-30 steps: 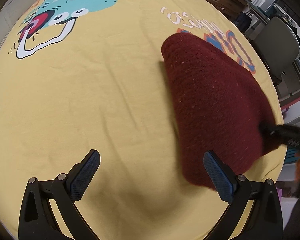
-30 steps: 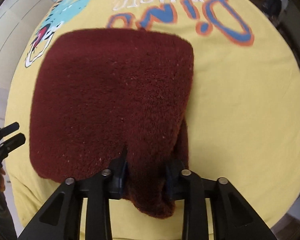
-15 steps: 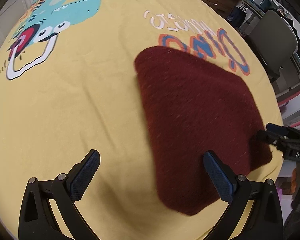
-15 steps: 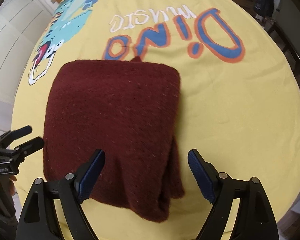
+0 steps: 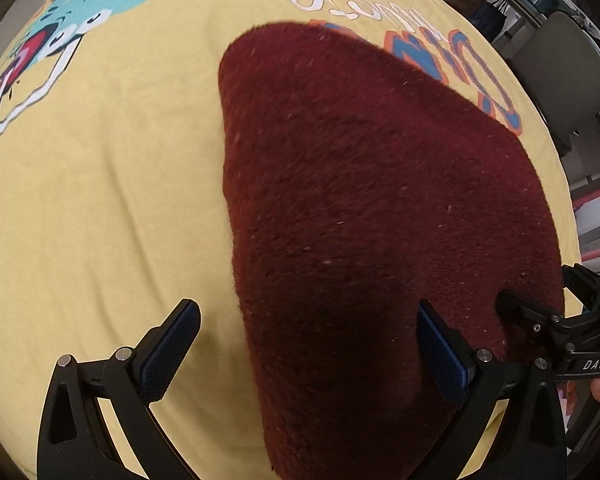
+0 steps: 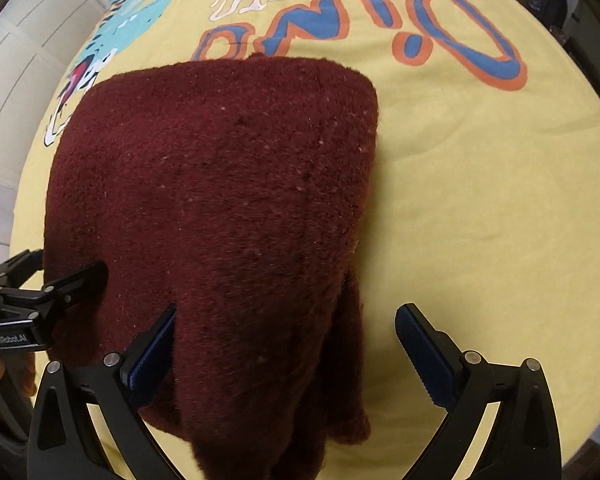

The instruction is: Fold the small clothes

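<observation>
**A:** Sweater (image 6: 216,208), dark red, fuzzy knit. Lying folded on the yellow dinosaur-print sheet (image 6: 480,208), partly covering the blue-and-orange lettering (image 6: 452,28). Near end hangs toward the sheet's front edge.

**B:** Tongs?

**A:** Both spread wide, nothing pinched. Left gripper (image 5: 304,356): one blue pad (image 5: 168,352) over bare sheet, the other over the sweater's near part. Right gripper (image 6: 288,356) straddles the sweater's near right portion, one pad at the fabric, the other over bare sheet. Can't tell if any pad actually touches the knit.

**B:** How will it handle?

**A:** My guess: soft, floppy, light but bulky. Thick pile, so layers should grip each other and not slide much. Not fragile. It'll sag wherever it's unsupported, and a one-point grab would probably bunch it.

**B:** Where to take hold?

**A:** Near edge, I'd say, one gripper at each near corner, pinching all layers together. On the right side a lower layer (image 6: 356,360) sticks out past the top one, looks uneven; catch that too or the fold may come apart.

**B:** Anything else around?

**A:** Grey chair (image 5: 560,64) beyond the sheet in the left view. Not in the way.
</observation>
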A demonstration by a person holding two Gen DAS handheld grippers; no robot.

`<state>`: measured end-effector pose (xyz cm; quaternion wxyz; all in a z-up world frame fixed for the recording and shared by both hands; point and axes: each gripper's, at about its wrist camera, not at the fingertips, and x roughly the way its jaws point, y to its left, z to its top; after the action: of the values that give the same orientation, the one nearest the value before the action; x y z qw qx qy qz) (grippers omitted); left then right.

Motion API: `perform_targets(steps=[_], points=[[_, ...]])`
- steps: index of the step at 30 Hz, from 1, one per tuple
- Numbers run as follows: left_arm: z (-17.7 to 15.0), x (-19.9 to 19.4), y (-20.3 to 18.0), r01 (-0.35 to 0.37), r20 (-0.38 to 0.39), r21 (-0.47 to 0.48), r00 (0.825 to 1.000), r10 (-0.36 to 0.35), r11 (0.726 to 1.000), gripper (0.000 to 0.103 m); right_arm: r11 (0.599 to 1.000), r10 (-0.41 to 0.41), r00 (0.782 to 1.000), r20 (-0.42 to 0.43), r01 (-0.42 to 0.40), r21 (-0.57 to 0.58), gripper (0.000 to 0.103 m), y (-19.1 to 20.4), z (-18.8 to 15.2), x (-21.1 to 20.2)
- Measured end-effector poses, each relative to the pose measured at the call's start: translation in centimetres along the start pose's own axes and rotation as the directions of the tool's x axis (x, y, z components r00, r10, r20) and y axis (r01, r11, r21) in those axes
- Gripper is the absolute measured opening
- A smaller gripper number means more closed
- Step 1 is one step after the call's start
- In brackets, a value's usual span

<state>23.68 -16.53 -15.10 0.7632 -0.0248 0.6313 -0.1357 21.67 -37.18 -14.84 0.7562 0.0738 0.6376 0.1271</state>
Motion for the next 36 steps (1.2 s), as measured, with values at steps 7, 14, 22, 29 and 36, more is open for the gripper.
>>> perform_targets(steps=[7,14,22,29,36], points=[[-0.5,1.1,0.2,0.016,0.017,-0.009,1.000,-0.016,1.000,0.103,0.998,0.049,0.999,0.009,-0.049,0.025,0.101,-0.3,-0.2,0.9],[-0.5,1.2,-0.6,0.007,0.027,0.035,1.000,-0.008,0.999,0.102,0.981,0.174,0.984,0.030,-0.176,0.084,0.078,-1.1,-1.1,1.0],[-0.1,0.9,-1.5,0.074,0.022,0.061,0.997,-0.075,0.995,0.064,0.986,0.146,0.989,0.029,-0.148,0.073,0.050,0.4,-1.0,-0.2],[-0.2,-1.9,-1.8,0.118,0.061,0.103,0.990,-0.124,0.988,0.046,0.996,0.091,0.992,0.083,-0.092,0.013,0.043,3.2,-1.1,-3.5],[-0.3,-7.0,0.3,0.141,0.134,0.121,0.978,-0.157,0.983,0.044,0.989,0.142,0.982,0.122,-0.136,-0.056,0.043,7.5,-0.7,-5.6]])
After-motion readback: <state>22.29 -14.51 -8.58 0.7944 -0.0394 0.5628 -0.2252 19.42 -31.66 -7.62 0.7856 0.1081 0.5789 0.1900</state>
